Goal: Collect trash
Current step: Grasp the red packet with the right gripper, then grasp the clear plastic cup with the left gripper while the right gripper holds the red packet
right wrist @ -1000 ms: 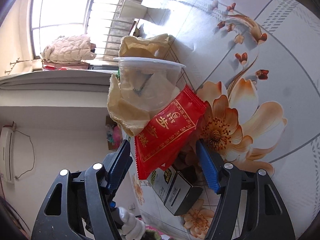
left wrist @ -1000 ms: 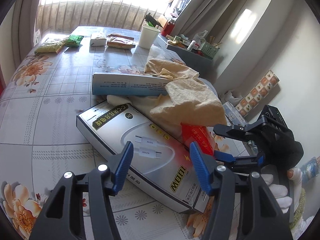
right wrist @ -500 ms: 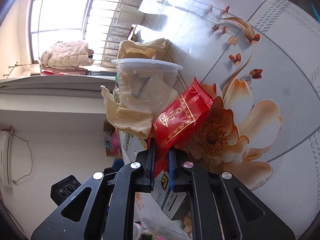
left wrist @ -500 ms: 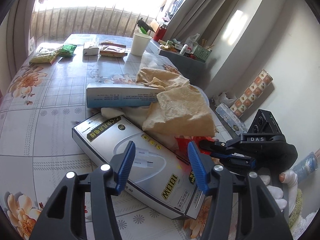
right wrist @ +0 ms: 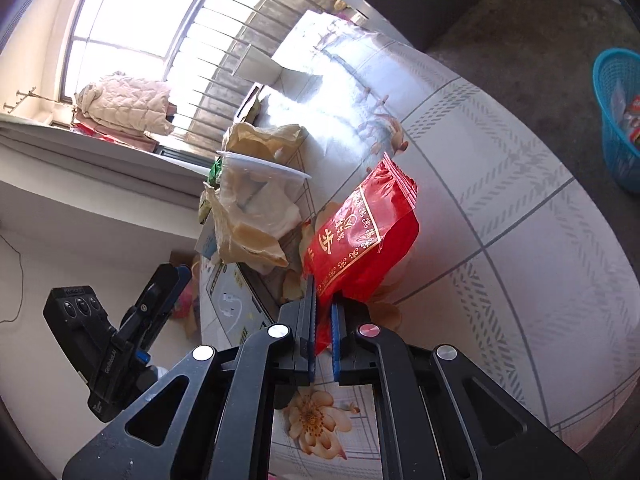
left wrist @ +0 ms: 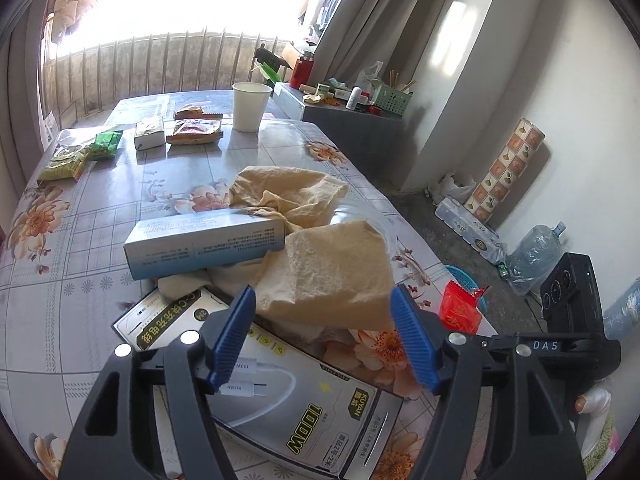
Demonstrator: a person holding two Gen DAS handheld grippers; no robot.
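My right gripper [right wrist: 323,305] is shut on the lower edge of a red snack packet [right wrist: 360,236], which it holds off the flowered table [right wrist: 500,208]. The left wrist view shows the same red packet [left wrist: 460,308] past the table's right edge. My left gripper [left wrist: 322,320] hovers over the trash pile with its jaws opening and nothing pressed between them. Below and beyond it lie crumpled tan paper [left wrist: 332,268], a silver cable box [left wrist: 288,408] and a long blue-white box [left wrist: 204,246]. A clear plastic tub [right wrist: 260,188] sits in the pile.
A blue plastic basket [right wrist: 618,116] stands on the floor beside the table. A white paper cup [left wrist: 250,106] and several snack packets [left wrist: 100,144] are at the table's far end. A water jug [left wrist: 536,252] and a cluttered cabinet [left wrist: 360,112] line the wall.
The right gripper shut on the red packet and drew it off the pile toward the table edge. The left gripper rose and pulled back, and its jaws widened.
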